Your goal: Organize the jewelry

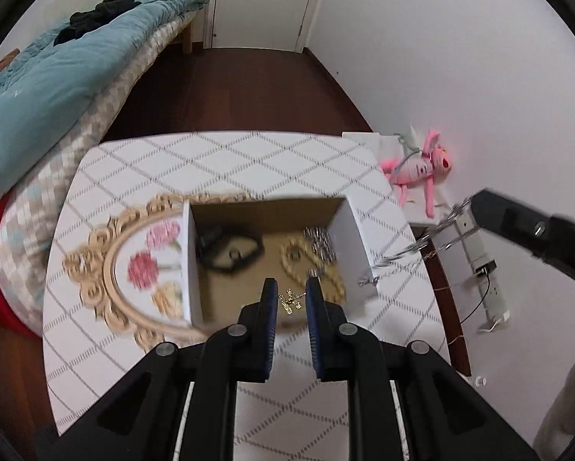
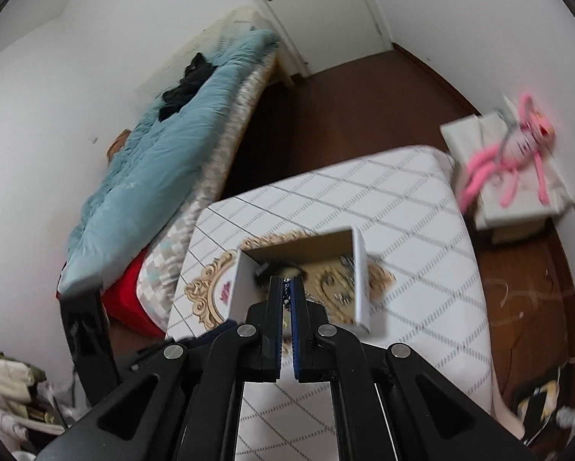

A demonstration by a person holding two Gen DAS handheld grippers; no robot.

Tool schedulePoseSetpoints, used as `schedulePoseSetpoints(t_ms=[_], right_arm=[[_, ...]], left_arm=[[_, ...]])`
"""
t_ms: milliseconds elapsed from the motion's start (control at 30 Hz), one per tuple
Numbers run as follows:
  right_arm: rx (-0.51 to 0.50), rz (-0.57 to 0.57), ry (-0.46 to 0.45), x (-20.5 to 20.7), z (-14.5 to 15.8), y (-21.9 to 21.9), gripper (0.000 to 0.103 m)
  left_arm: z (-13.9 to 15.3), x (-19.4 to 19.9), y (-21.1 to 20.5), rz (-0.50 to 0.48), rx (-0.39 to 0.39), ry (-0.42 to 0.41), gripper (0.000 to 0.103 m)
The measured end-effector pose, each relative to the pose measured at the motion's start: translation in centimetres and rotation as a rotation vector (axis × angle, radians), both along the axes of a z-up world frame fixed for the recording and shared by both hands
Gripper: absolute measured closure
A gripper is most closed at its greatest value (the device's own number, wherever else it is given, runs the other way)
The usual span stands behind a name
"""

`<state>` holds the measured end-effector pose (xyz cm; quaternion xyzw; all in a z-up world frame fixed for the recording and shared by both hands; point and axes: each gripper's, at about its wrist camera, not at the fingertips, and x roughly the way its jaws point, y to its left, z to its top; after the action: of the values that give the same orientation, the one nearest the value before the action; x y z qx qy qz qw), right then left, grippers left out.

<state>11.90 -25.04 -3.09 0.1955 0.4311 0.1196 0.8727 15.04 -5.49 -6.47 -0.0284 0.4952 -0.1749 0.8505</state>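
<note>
An open white cardboard box [image 1: 354, 238] stands on an ornate gold floral tray [image 1: 107, 265] on the quilted table. Inside lie a black cord necklace [image 1: 230, 255], a gold chain [image 1: 306, 269], a silver piece [image 1: 320, 244] and a small gold item [image 1: 291, 299]. My left gripper [image 1: 291, 294] is open just above the box's near edge, around the small gold item without touching it. My right gripper [image 2: 286, 292] is shut on a silver chain [image 1: 414, 247], which hangs over the box's right wall. The box also shows in the right wrist view [image 2: 358, 269].
The white quilted table [image 1: 249, 161] drops off to a dark wood floor. A bed with a teal blanket [image 1: 57, 77] is at the left. A pink plush toy [image 1: 422, 169] lies on a white box at the right. A power strip [image 1: 483, 276] lies beyond.
</note>
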Motion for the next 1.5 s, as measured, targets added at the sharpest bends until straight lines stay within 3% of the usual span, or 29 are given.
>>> schedulePoseSetpoints(t_ms=[200,267,333,400,467,533,667,700,767,967,1200,1500], right_arm=[[-0.047,0.062,0.066,5.1,-1.3,1.7,0.099],[-0.055,0.077,0.101,6.6,-2.3,2.1,0.099],[-0.056,0.100,0.184,8.2,-4.0,2.4,0.098],[-0.065,0.102,0.235,9.2,-5.3,2.4,0.098],[-0.084,0.100,0.258,9.6,-6.0,2.3,0.088],[-0.101,0.091,0.273,9.6,-6.6,1.9,0.053],[-0.221,0.071,0.271,9.1,-7.5,2.0,0.026],[-0.274,0.056,0.274,8.8,-7.9,2.0,0.017],[-0.351,0.030,0.283,8.5,-8.7,2.1,0.007],[-0.469,-0.006,0.296,7.3,-10.8,2.3,0.003],[-0.490,-0.022,0.285,6.7,-10.8,2.6,0.002],[-0.481,-0.071,0.203,3.5,-7.3,2.6,0.002]], left_arm=[[-0.8,4.5,0.9,0.037,0.071,0.074,0.086],[-1.1,5.5,1.3,0.056,0.091,0.093,0.071],[-1.4,6.3,2.2,0.094,0.093,0.105,0.034],[-1.3,6.7,3.0,0.128,0.104,0.098,0.029],[-1.3,6.8,3.6,0.152,0.117,0.095,0.029],[-1.5,6.7,4.1,0.178,0.142,0.090,0.017],[-2.5,6.0,4.3,0.208,0.214,0.059,0.009],[-2.8,5.7,4.2,0.210,0.228,0.052,0.001],[-3.6,5.2,4.1,0.208,0.255,0.045,0.000],[-5.5,4.0,3.8,0.208,0.289,0.055,0.000],[-5.0,3.1,3.8,0.231,0.271,0.042,0.000],[-1.3,-0.6,4.7,0.280,0.253,-0.032,0.000]])
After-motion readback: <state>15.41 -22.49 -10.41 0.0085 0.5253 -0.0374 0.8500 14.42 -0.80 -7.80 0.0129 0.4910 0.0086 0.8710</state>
